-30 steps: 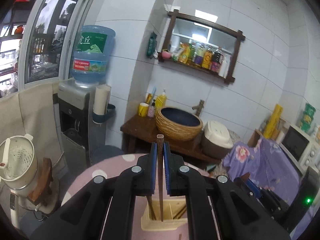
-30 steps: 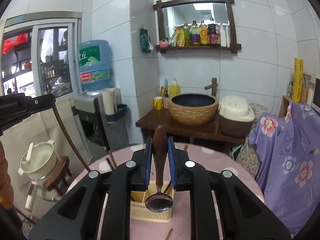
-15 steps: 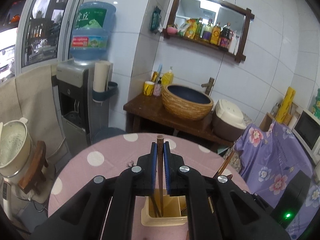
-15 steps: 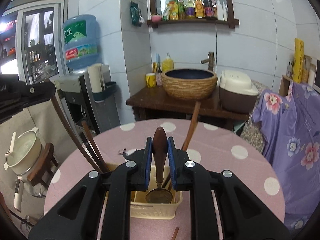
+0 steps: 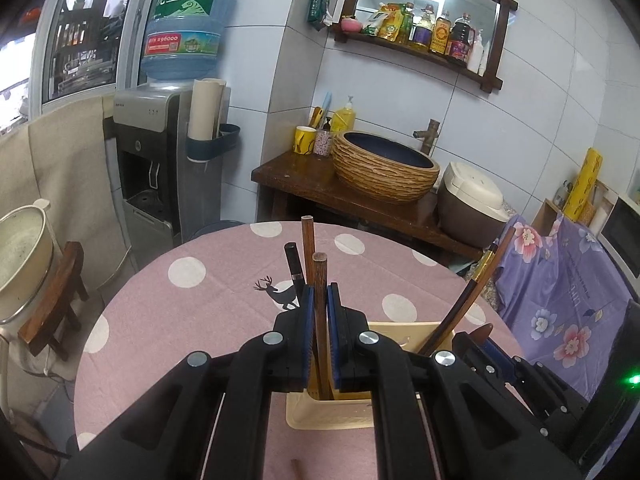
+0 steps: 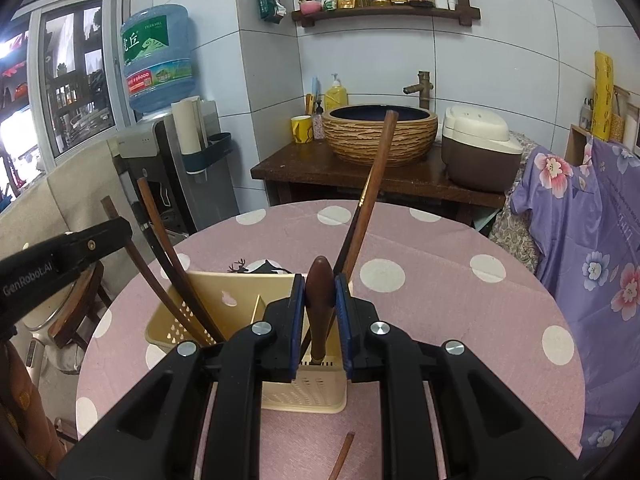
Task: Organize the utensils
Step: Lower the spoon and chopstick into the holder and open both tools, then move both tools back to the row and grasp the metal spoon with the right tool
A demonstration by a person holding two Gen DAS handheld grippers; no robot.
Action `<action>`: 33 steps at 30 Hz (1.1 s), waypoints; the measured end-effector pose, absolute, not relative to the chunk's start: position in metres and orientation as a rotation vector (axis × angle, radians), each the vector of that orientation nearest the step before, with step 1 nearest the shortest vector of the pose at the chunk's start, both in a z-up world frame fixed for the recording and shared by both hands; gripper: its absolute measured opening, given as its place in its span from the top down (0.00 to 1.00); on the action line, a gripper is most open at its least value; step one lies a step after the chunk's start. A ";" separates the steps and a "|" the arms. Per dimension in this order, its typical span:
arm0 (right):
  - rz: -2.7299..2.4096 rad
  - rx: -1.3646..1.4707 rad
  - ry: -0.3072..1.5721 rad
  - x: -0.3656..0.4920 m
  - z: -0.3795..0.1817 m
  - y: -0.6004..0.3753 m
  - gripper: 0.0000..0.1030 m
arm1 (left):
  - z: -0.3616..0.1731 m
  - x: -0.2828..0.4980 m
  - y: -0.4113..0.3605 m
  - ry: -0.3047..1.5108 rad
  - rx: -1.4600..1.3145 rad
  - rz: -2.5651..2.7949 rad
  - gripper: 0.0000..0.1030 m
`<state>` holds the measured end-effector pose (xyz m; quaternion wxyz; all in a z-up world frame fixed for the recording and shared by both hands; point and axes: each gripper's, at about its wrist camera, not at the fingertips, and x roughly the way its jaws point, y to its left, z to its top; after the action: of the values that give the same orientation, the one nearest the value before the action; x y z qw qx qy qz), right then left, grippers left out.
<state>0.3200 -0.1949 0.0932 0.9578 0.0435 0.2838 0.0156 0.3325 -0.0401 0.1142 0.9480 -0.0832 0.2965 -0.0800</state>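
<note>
The left gripper (image 5: 319,320) is clamped on a slim brown wooden chopstick (image 5: 320,280), its blue-lined jaws pressed against the shaft; the stick stands nearly upright with its lower end inside the cream plastic utensil holder (image 5: 328,416) on the pink polka-dot tablecloth (image 5: 200,288). Beside it, two more sticks rise from the same compartment, one dark and one brown. The right gripper (image 6: 320,312) grips the rounded dark-brown wooden handle of a spoon (image 6: 319,292), held vertically with its lower part down in the near compartment of the holder (image 6: 308,392); the bowl of the spoon is hidden. The holder is rectangular, perforated on its walls and divided inside. A long brown chopstick (image 6: 376,168) leans out of it toward the right, and a loose stick (image 6: 342,456) lies on the cloth in front.
</note>
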 end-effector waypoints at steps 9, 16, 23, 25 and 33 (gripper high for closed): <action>0.050 0.070 0.501 0.289 0.096 -0.200 0.56 | 0.117 0.293 -0.027 0.496 -0.177 -0.178 0.36; 0.129 0.046 0.537 0.233 0.079 -0.204 0.53 | 0.084 0.245 0.004 0.521 -0.167 -0.143 0.11; 0.158 0.021 0.645 0.185 0.015 -0.188 0.53 | 0.015 0.206 0.033 0.648 -0.186 -0.034 0.11; 0.221 0.060 0.688 0.171 -0.003 -0.180 0.53 | -0.001 0.200 0.038 0.699 -0.182 -0.014 0.12; 0.301 -0.020 0.796 0.155 -0.046 -0.139 0.53 | -0.017 0.186 0.042 0.735 -0.164 -0.060 0.12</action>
<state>0.1548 -0.1386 -0.0457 0.9108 -0.0096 0.3860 0.1458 0.1857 0.0422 -0.0167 0.9296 -0.0799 0.3586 -0.0294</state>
